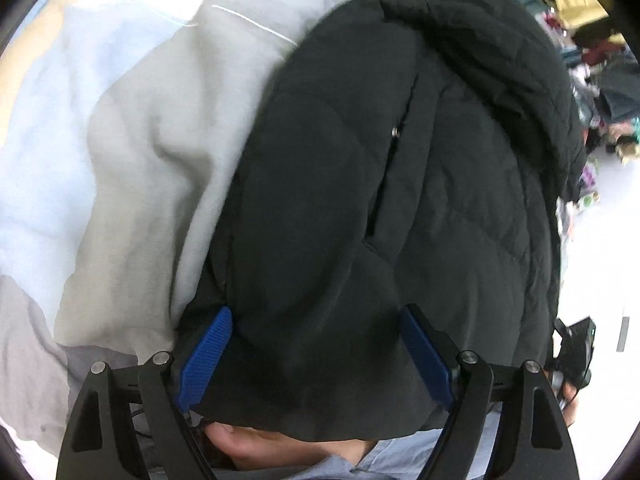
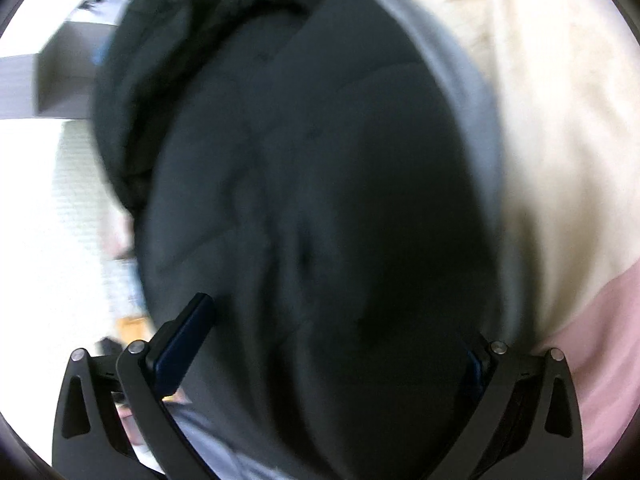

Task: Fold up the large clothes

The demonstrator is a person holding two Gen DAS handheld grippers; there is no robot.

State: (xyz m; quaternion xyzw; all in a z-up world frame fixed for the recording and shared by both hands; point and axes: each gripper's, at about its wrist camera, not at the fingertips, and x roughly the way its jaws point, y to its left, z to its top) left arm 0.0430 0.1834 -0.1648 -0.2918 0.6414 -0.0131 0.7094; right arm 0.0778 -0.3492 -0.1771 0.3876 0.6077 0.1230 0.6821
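Note:
A black quilted jacket lies bunched on pale bedding and fills most of both views; it also shows in the right wrist view, blurred. My left gripper has its jaws wide apart with a thick fold of the jacket bulging between the blue pads. My right gripper is also wide, with jacket fabric filling the gap; its left blue pad shows, the right one is mostly hidden by cloth. A snap button sits by the jacket's front opening.
Grey and light blue bedding lies left of the jacket. Cream and pink bedding lies to its right. A pile of colourful clothes sits at the far right. A person's hand shows under the jacket's near edge.

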